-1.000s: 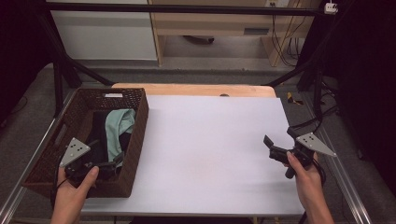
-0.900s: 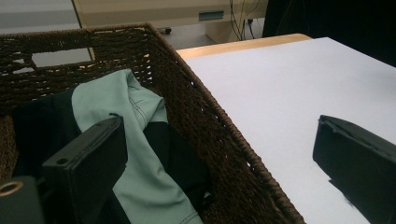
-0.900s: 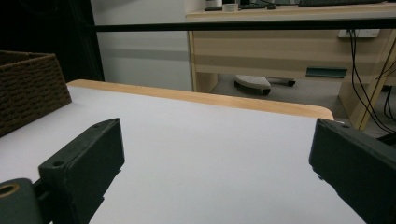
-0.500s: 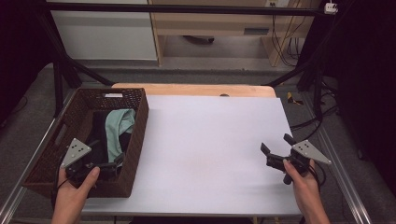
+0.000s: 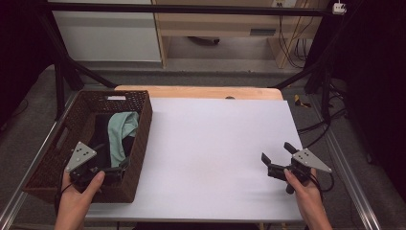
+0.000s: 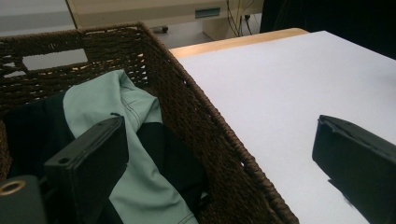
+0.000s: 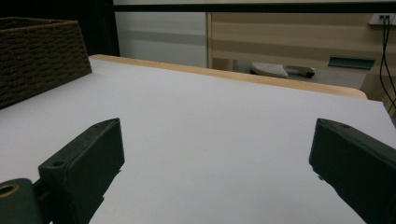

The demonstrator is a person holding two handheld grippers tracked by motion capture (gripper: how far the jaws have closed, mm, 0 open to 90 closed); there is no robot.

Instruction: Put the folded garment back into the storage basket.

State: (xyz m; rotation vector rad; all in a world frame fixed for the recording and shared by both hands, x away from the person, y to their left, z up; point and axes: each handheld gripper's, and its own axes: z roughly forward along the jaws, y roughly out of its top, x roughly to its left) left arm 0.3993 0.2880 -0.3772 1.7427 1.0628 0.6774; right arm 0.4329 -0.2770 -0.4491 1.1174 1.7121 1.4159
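Note:
A brown wicker basket (image 5: 115, 95) stands on the left of the white table (image 5: 215, 139). A mint-green cloth (image 5: 122, 132) lies in it on top of a black garment (image 5: 99, 136). My left gripper (image 5: 119, 168) is open at the basket's near right corner. In the left gripper view (image 6: 219, 172) one jaw sits inside, above the green cloth (image 6: 116, 116), and the other hangs over the table, with the basket wall (image 6: 205, 121) between them. Low over the bare white surface at the right, my right gripper (image 5: 277, 153) is open and holds nothing; its jaws (image 7: 219, 172) point toward the far wooden edge.
A wooden strip (image 5: 201, 91) runs along the table's far edge. Black frame legs (image 5: 60, 72) stand behind the basket, and cables (image 5: 316, 127) trail off the right side. In the right gripper view the basket (image 7: 42, 51) stands far left. A metal rail (image 5: 347, 177) borders the table's right side.
My right gripper has drifted a little left and toward the near edge. The left gripper and the basket have stayed put.

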